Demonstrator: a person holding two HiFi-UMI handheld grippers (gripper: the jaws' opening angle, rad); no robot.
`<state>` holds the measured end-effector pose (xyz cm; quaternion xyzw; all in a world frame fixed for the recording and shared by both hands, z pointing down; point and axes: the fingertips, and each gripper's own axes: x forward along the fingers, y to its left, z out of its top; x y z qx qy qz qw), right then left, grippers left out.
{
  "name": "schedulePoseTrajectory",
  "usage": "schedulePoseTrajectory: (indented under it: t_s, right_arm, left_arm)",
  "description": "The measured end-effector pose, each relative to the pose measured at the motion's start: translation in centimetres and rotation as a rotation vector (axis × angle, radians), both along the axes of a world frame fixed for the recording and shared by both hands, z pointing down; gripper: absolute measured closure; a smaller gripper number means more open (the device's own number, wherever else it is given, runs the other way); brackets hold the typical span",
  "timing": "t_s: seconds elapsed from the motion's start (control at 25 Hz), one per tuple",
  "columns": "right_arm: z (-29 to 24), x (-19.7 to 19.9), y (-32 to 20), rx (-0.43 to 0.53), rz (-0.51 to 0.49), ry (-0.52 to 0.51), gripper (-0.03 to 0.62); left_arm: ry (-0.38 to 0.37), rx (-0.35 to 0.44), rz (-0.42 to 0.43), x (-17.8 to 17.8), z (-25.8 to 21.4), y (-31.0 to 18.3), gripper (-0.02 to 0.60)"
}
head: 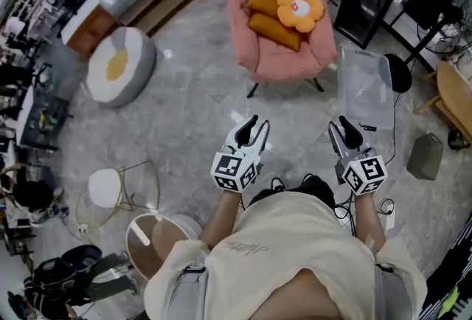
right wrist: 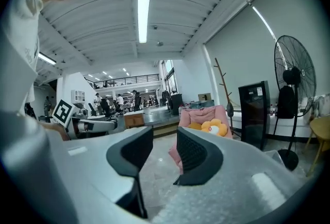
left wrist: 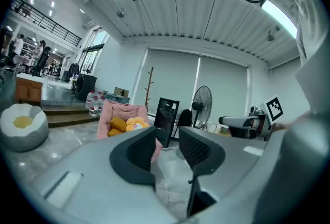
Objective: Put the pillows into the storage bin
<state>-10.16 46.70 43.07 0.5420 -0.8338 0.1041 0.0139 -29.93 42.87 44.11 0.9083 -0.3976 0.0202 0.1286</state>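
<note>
Left gripper (head: 254, 124) and right gripper (head: 341, 127): jaws partly apart, nothing between them. Pillows (head: 274, 16) lie on the pink armchair (head: 284, 60) at twelve o'clock — advise a level approach and a grip on one edge. Clear bin (head: 363, 86) stands at one o'clock on the polished grey floor (head: 192, 105); the workroom is open and cluttered.

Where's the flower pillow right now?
The flower pillow sits top centre of the head view on the pink armchair, leaning on two orange pillows. The clear storage bin stands on the floor to the chair's right.
</note>
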Motion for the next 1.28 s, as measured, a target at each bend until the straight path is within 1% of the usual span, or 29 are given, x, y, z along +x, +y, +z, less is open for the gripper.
schedulePoseTrajectory:
  t_s: [0.04,0.12,0.24,0.32,0.48,0.64,0.72,0.84,0.92,1.04,1.16,1.28]
  right_arm:
    - [0.1,-0.1,-0.1,0.000,-0.002,-0.002,0.447]
    - [0.3,-0.3,-0.3,-0.003,-0.005,-0.003,0.440]
    - [0.4,-0.5,-0.4,-0.005,-0.010,-0.004,0.412]
    - [0.5,-0.2,-0.5,-0.014,-0.003,-0.008,0.405]
    - [1.2,1.0,-0.9,-0.036,0.016,-0.017,0.404]
    - [3.2,2.5,-1.1,-0.083,0.027,-0.033,0.404]
    - [3.8,3.2,-1.8,-0.095,0.019,-0.033,0.398]
    - [4.4,4.4,-4.0,-0.106,0.010,-0.028,0.395]
    - [4.3,5.3,-6.2,-0.097,0.008,-0.033,0.395]
    - [3.6,6.8,-10.0,-0.065,0.006,-0.030,0.395]
    - [3.1,8.3,-13.4,-0.045,-0.010,-0.063,0.395]
    - [3.1,10.2,-16.8,-0.033,-0.026,-0.059,0.395]
  left_arm:
    - [0.014,0.004,0.014,0.1,-0.1,0.0,0.403]
    - [0.028,0.021,0.029,0.3,-0.2,0.0,0.388]
    - [0.034,0.046,0.046,0.6,-0.3,0.0,0.331]
    - [0.053,0.044,0.065,1.1,-0.3,-0.1,0.308]
    - [0.070,0.012,0.106,2.6,0.4,-0.5,0.321]
    - [0.031,-0.053,0.127,4.3,2.6,-1.4,0.330]
    - [0.014,-0.065,0.133,5.2,2.9,-2.5,0.344]
    - [-0.004,-0.068,0.124,6.4,2.5,-4.9,0.353]
    - [-0.022,-0.070,0.124,7.4,2.1,-6.8,0.353]
    - [-0.056,-0.064,0.154,9.8,1.4,-10.0,0.354]
    - [-0.077,-0.041,0.171,12.2,0.3,-13.2,0.358]
    - [-0.081,-0.011,0.154,14.3,-0.7,-16.9,0.368]
